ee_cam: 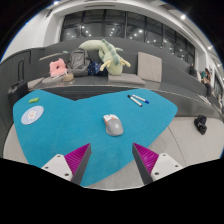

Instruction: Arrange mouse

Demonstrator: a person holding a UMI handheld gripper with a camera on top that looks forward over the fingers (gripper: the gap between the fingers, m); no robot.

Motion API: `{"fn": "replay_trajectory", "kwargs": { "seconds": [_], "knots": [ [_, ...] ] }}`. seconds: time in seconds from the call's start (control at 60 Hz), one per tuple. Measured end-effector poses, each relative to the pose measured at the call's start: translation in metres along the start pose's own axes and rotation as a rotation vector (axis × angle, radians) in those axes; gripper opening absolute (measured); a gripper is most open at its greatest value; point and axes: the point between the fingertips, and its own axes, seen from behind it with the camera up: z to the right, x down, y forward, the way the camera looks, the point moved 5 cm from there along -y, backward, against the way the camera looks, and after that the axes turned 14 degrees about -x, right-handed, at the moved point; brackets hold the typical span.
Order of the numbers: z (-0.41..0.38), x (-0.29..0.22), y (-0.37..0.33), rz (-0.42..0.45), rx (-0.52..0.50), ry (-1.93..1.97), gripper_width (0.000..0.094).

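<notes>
A grey computer mouse lies on a teal desk mat that covers the table. My gripper hovers above the mat's near edge, and the mouse sits just ahead of the fingers, centred between them. The fingers stand wide apart with their magenta pads facing inward. Nothing is between them.
Two pens lie on the mat beyond the mouse to the right. A white round disc rests at the mat's left. A plush shark, a pink item and a bag sit behind the table. A black object lies right of the mat.
</notes>
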Motion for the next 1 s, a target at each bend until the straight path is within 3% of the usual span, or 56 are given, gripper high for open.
{"fn": "replay_trajectory", "kwargs": {
  "seconds": [0.35, 1.0],
  "knots": [
    [0.039, -0.005, 0.087, -0.007, -0.031, -0.021, 0.0846],
    [0.084, -0.048, 0.208, -0.021, 0.029, 0.040, 0.0854]
  ]
}}
